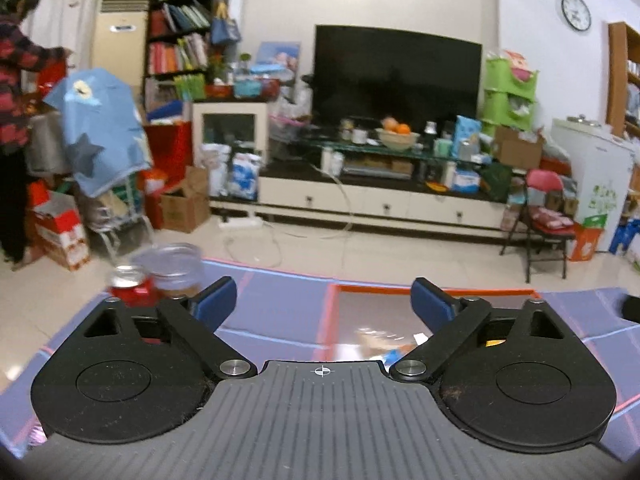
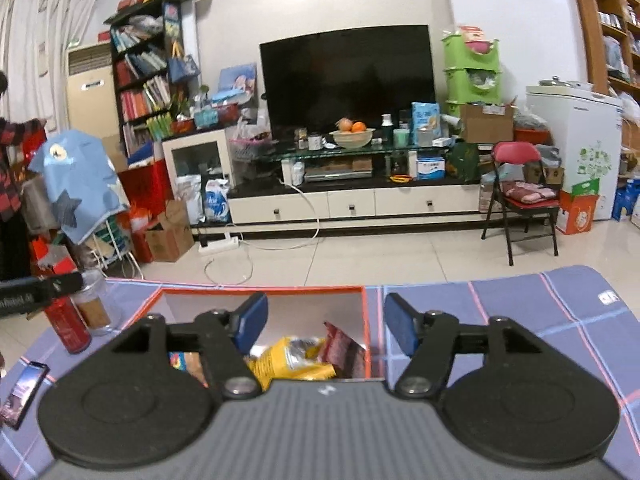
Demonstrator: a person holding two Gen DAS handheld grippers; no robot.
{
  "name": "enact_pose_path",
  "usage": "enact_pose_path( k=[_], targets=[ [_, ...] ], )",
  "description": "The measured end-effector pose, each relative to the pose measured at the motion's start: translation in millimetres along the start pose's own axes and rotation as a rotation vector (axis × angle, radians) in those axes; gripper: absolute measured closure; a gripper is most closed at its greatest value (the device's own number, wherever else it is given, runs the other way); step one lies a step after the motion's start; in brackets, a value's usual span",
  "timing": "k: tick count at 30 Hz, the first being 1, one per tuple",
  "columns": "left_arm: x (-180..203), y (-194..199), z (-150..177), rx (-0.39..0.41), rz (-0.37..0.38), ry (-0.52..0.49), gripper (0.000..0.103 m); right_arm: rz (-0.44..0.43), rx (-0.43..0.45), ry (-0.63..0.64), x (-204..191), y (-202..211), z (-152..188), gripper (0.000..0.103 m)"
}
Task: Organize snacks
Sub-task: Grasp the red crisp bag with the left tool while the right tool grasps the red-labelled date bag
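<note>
An open box with an orange rim (image 2: pixel 365 320) stands on the blue checked table. In it lie a yellow snack bag (image 2: pixel 294 360), a dark red packet (image 2: pixel 340 350) and an orange-blue packet (image 2: pixel 184 362). My right gripper (image 2: pixel 326 326) hovers over the box, open, with nothing between its blue pads. In the left wrist view my left gripper (image 1: pixel 323 304) stands open and empty above the same box (image 1: pixel 432 290), whose contents show only as a blur. A red can (image 1: pixel 132 286) and a clear cup (image 1: pixel 176 268) stand just left of it.
The red can (image 2: pixel 68 326) and the clear cup (image 2: pixel 94 304) stand near the table's left edge, with a phone (image 2: pixel 22 394) in front of them. Across the tiled floor are a TV stand (image 2: pixel 352 204), a red folding chair (image 2: pixel 520 196) and a person (image 1: pixel 16 120) at far left.
</note>
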State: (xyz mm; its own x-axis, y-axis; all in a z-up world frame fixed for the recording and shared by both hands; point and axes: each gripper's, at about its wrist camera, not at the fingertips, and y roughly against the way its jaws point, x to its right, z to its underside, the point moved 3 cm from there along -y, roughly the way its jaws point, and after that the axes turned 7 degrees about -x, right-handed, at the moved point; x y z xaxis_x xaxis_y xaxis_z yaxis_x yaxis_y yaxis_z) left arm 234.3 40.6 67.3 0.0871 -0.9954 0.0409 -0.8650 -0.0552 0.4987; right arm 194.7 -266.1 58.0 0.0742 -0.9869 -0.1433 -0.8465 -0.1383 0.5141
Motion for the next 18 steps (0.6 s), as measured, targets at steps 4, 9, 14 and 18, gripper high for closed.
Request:
enact_pose_path(
  k=[4,9,14,18],
  targets=[
    [-46,17,17,-0.036,-0.013,0.047,0.032,0.011,-0.079,0.059,8,26,58,0.032],
    [-88,39,38,-0.089,0.053,0.096,0.031,-0.011,-0.199,0.112,0,34,107,0.031],
    [-104,49,80,-0.204,0.081,0.144,0.025,-0.01,-0.293,0.198,-17,12,131,0.015],
    [-103,34,111,-0.345,0.078,0.227,0.025,-0.025,-0.321,0.193,-17,7,138,0.009]
  ],
)
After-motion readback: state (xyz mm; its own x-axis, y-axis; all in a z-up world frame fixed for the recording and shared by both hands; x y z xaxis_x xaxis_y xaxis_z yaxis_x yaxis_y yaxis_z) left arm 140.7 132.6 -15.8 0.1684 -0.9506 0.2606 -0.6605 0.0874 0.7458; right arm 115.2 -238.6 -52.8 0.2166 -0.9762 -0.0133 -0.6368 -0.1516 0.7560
